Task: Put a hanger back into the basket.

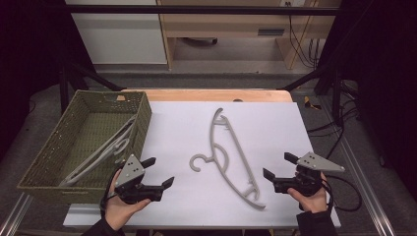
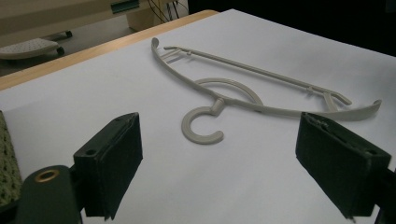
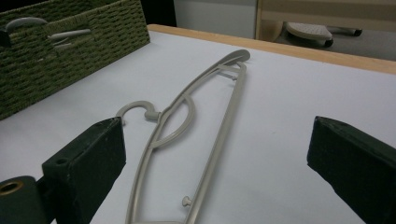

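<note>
A grey plastic hanger (image 1: 228, 157) lies flat in the middle of the white table top (image 1: 275, 123), its hook pointing left toward the basket. My left gripper (image 1: 160, 172) hovers open just left of the hook, and the left gripper view has the hanger (image 2: 243, 95) ahead between its wide-apart jaws. On the other side, my right gripper (image 1: 278, 166) stands open to the right of the hanger's near end; the hanger (image 3: 196, 126) runs away from it between the jaws. A second grey hanger (image 1: 101, 152) rests inside the woven basket (image 1: 49, 147).
The olive woven basket (image 3: 70, 51) stands at the table's left edge, partly overhanging it. A wooden strip (image 1: 216, 95) borders the far edge. Cables trail from the right gripper by the table's right edge. Wooden furniture (image 1: 236, 29) stands on the floor beyond.
</note>
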`<state>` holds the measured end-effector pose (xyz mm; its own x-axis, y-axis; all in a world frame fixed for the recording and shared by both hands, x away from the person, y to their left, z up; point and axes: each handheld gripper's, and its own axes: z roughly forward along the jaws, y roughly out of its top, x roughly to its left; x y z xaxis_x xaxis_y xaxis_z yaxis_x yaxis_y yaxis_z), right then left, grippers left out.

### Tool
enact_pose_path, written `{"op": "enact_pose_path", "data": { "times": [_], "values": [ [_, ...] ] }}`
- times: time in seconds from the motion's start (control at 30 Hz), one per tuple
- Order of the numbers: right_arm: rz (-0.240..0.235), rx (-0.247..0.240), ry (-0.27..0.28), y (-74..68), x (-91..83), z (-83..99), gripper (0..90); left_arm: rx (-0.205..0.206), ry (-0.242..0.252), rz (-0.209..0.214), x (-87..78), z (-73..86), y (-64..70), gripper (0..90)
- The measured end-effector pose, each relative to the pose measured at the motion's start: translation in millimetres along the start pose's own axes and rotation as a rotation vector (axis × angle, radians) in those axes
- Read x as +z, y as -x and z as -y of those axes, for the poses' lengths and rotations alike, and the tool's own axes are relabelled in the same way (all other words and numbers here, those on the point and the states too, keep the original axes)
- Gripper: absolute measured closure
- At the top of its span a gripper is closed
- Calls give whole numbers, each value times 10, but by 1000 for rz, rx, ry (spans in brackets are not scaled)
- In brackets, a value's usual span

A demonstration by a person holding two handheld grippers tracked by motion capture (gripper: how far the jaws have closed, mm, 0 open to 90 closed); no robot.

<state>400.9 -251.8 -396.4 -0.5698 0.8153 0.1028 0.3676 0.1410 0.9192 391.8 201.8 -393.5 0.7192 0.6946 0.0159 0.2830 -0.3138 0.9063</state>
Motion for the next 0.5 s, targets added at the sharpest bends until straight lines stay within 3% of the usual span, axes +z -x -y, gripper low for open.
{"op": "enact_pose_path", "data": {
  "times": [0.13, 0.33, 0.5],
  "values": [
    [-2, -2, -24, -2, 51, 38, 58, 2, 9, 14, 31, 43, 23, 147],
    [-5, -9, -83, -36, 135, 118, 100, -34, -28, 42, 127, 125, 11, 148],
    [-3, -11, -133, -42, 173, 210, 202, -41, -52, 39, 181, 194, 16, 156]
  ]
}}
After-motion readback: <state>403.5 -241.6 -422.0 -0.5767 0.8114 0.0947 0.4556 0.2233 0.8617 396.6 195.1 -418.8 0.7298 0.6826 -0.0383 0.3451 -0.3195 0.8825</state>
